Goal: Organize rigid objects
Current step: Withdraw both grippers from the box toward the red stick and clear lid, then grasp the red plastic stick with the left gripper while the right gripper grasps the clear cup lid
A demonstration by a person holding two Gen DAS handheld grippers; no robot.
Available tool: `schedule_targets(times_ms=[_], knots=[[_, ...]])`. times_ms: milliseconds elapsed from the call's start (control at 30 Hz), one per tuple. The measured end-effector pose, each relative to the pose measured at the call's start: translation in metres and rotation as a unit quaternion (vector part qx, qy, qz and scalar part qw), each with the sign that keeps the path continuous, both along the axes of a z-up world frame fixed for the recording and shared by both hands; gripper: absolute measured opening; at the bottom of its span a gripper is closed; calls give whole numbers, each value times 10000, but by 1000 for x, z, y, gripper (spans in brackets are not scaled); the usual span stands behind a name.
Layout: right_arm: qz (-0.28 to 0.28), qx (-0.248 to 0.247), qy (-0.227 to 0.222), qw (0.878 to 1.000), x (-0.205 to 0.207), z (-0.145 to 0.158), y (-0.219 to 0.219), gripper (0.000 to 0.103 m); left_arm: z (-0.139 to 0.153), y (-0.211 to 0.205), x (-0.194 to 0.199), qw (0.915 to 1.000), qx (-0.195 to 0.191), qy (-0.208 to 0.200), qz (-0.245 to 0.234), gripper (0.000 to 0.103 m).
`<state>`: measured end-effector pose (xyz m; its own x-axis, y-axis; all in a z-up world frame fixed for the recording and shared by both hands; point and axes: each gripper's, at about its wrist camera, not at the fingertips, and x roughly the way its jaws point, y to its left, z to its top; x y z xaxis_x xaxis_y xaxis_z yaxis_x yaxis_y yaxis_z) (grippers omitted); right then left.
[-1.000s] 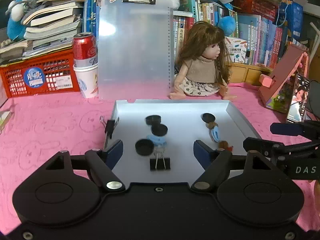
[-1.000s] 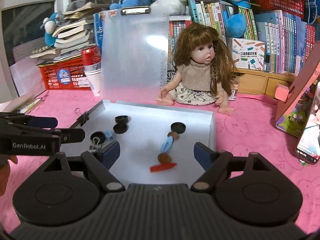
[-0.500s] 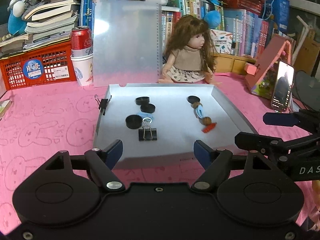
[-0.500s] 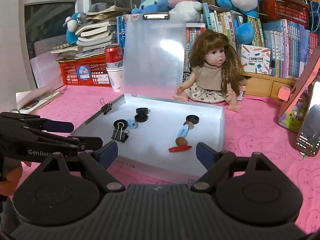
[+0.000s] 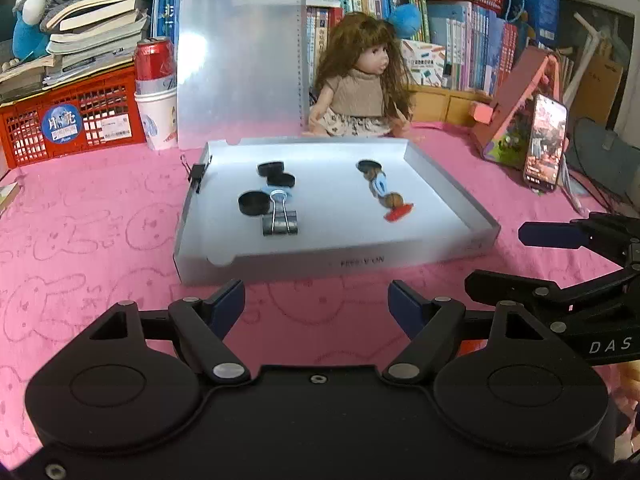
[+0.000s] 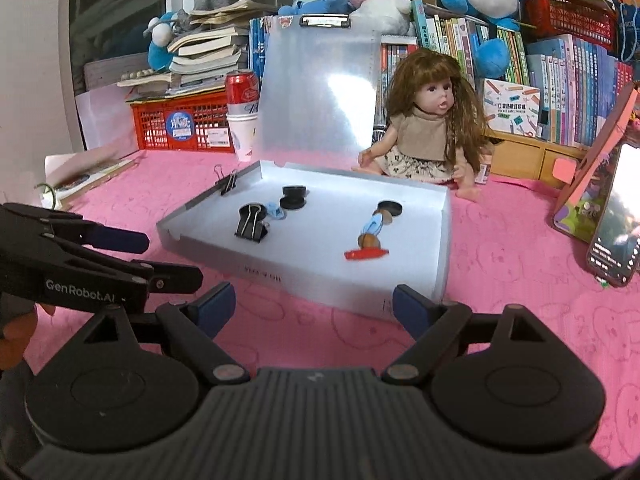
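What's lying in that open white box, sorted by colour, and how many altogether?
Black discs: 4
Black binder clips: 2 (one lying inside, one clipped on the box wall)
Light blue pieces: 2
Brown bead: 1
Red piece: 1
Total: 10

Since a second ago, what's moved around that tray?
Both grippers, left gripper and right gripper, have backed away from the tray toward the near side; their jaws were over it, now they hang above the pink cloth, open and empty. The binder clip and other tray contents stayed put.
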<state>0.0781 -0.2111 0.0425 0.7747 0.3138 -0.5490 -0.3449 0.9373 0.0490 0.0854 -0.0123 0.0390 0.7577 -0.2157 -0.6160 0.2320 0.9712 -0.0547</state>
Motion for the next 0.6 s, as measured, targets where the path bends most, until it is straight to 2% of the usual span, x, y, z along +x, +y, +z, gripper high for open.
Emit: schedule_targets(times_ms=[400, 600], knots=[[130, -76, 49, 9999, -33, -20, -4, 92, -14, 3, -11, 9998, 87, 197, 22, 77], [411, -122, -47, 9991, -51, -29, 2, 90, -19, 5, -14, 9996, 90, 271, 54, 77]])
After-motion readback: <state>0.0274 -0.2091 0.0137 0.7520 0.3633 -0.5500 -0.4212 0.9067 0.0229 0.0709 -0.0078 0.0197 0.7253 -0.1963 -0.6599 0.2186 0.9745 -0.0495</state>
